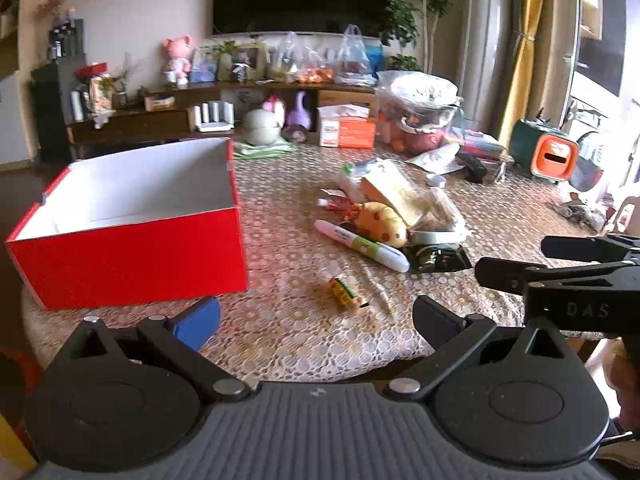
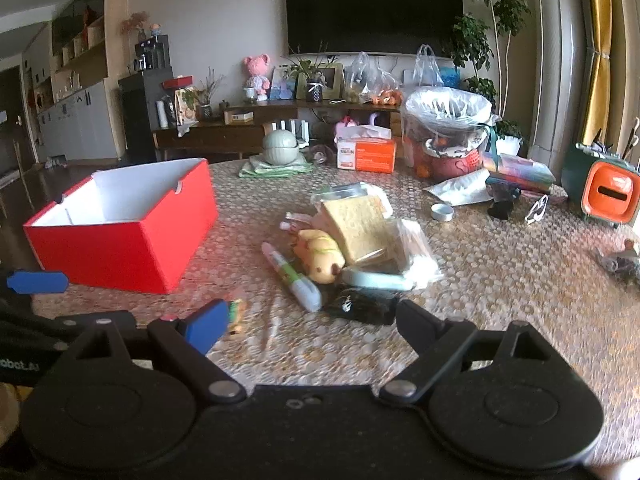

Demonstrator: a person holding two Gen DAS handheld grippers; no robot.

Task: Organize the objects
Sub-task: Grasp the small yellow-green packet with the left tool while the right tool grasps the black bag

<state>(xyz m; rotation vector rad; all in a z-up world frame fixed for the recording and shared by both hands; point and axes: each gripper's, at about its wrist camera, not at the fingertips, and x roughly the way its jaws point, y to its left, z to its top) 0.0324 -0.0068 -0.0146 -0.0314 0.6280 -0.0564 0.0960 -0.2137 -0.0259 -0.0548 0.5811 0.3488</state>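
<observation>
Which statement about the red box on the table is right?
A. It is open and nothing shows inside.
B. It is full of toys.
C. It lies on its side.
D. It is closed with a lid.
A: the red box stands upright without a lid, and both views show only its bare white inner walls; the pen and the yellow plush toy lie outside it on the table.

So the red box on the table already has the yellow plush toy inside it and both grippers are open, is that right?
Not quite. The red box is empty; the yellow plush toy lies on the table in the pile beside the bagged bread, as the right wrist view shows. Both the left gripper and right gripper are open.
</observation>
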